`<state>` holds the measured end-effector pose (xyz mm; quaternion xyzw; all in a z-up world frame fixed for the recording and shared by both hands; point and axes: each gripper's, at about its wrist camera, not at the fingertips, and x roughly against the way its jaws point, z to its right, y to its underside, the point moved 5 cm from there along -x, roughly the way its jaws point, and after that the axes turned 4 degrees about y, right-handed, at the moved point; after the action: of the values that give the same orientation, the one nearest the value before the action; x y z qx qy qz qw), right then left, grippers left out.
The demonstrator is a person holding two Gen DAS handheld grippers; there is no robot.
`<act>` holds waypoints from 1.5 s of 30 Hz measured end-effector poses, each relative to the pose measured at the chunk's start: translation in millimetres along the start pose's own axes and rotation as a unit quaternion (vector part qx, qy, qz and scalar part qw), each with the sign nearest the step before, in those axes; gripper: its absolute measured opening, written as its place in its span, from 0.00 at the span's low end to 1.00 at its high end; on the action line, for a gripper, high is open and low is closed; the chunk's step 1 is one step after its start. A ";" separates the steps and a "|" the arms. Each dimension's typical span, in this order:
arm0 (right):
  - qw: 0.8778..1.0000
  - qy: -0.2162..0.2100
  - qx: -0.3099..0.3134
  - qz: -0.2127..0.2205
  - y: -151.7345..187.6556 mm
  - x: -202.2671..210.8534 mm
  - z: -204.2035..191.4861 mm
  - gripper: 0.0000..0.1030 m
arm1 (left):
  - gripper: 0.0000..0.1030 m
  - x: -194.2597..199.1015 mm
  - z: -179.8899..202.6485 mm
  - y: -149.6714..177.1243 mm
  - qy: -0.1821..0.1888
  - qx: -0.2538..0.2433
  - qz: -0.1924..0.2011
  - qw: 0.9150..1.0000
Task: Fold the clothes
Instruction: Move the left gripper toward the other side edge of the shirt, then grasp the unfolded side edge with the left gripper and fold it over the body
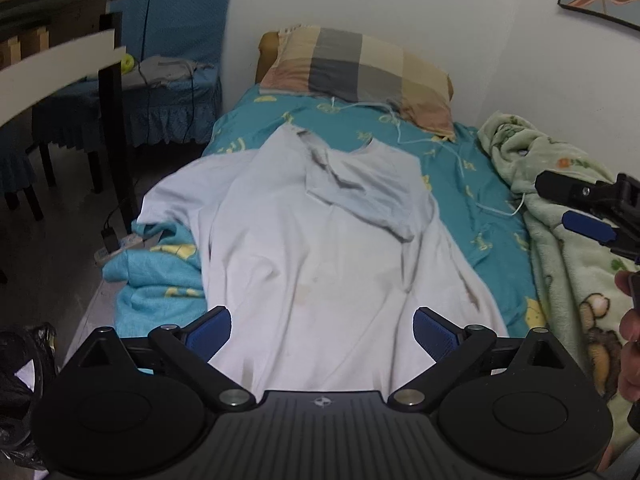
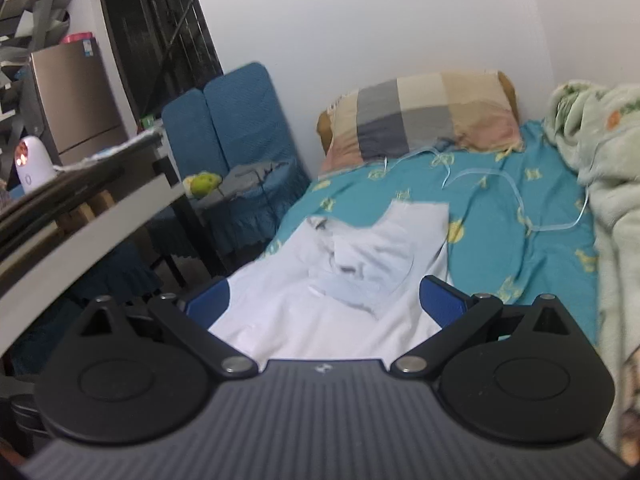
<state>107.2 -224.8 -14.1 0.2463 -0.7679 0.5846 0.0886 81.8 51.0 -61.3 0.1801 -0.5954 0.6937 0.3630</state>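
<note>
A white T-shirt lies spread lengthwise on the teal bedsheet, collar toward the pillow, its right sleeve folded in over the chest. My left gripper is open and empty above the shirt's lower hem. My right gripper is open and empty, above the shirt near the folded sleeve. The right gripper also shows at the right edge of the left wrist view, over the blanket.
A checked pillow lies at the head of the bed. A green fleece blanket is bunched along the right side. Blue covered chairs and a dark table stand to the left. A black bag lies on the floor.
</note>
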 end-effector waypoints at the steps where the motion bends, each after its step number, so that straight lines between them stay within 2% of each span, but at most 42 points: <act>1: 1.000 -0.002 -0.001 -0.007 5.0 -6.3 1.4 1.00 | 0.96 -5.6 -5.0 1.2 -0.001 0.008 -0.007 1.000; 7: 1.000 0.005 -0.001 -0.024 25.7 -24.0 11.0 1.00 | 0.96 -40.8 -44.7 -17.1 0.007 0.099 -0.027 0.995; 9: 0.999 0.006 -0.003 -0.032 31.8 -28.8 13.7 1.00 | 0.96 -56.3 -65.4 -29.9 0.011 0.152 -0.027 0.988; 13: 0.999 0.007 -0.004 -0.049 42.5 -38.7 14.3 1.00 | 0.96 -86.2 -112.0 -51.6 0.010 0.251 -0.010 0.968; 15: 0.999 0.009 -0.003 -0.052 44.7 -42.8 14.3 1.00 | 0.96 -98.5 -132.0 -59.9 -0.001 0.267 0.003 0.964; 20: 0.998 0.017 -0.002 -0.056 49.3 -52.1 15.3 1.00 | 0.96 -122.0 -162.3 -69.8 -0.024 0.256 0.011 0.966; 23: 0.998 0.021 -0.001 -0.063 53.8 -58.4 16.2 1.00 | 0.96 -130.5 -177.0 -73.7 -0.011 0.271 0.023 0.962; 29: 0.996 0.023 0.000 -0.081 64.5 -68.1 16.0 1.00 | 0.95 -148.6 -219.5 -88.6 0.027 0.336 0.072 0.939; 35: 0.995 0.011 -0.014 -0.094 69.4 -75.7 14.0 1.00 | 0.93 -172.7 -265.3 -86.2 0.071 0.413 0.107 0.902; 39: 0.994 0.015 -0.014 -0.106 74.4 -87.3 11.2 1.00 | 0.85 -186.1 -283.3 -72.3 0.100 0.475 0.086 0.870; 40: 0.994 0.015 -0.015 -0.109 75.5 -90.5 10.5 1.00 | 0.86 -187.5 -286.6 -69.7 0.103 0.484 0.082 0.865; 42: 0.993 0.013 -0.016 -0.113 77.1 -96.0 7.5 1.00 | 0.86 -188.9 -291.8 -68.0 0.096 0.478 0.085 0.869; 43: 0.993 0.012 -0.015 -0.115 77.9 -98.8 6.0 1.00 | 0.86 -190.6 -294.6 -66.5 0.096 0.479 0.086 0.868; 45: 0.993 0.011 -0.012 -0.118 79.8 -103.5 2.3 1.00 | 0.85 -199.4 -300.3 -60.1 0.115 0.498 0.086 0.855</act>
<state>158.4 -183.0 -126.8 0.3281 -0.7396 0.5631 0.1683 313.6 282.4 -223.4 0.2041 -0.1369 0.9417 0.2297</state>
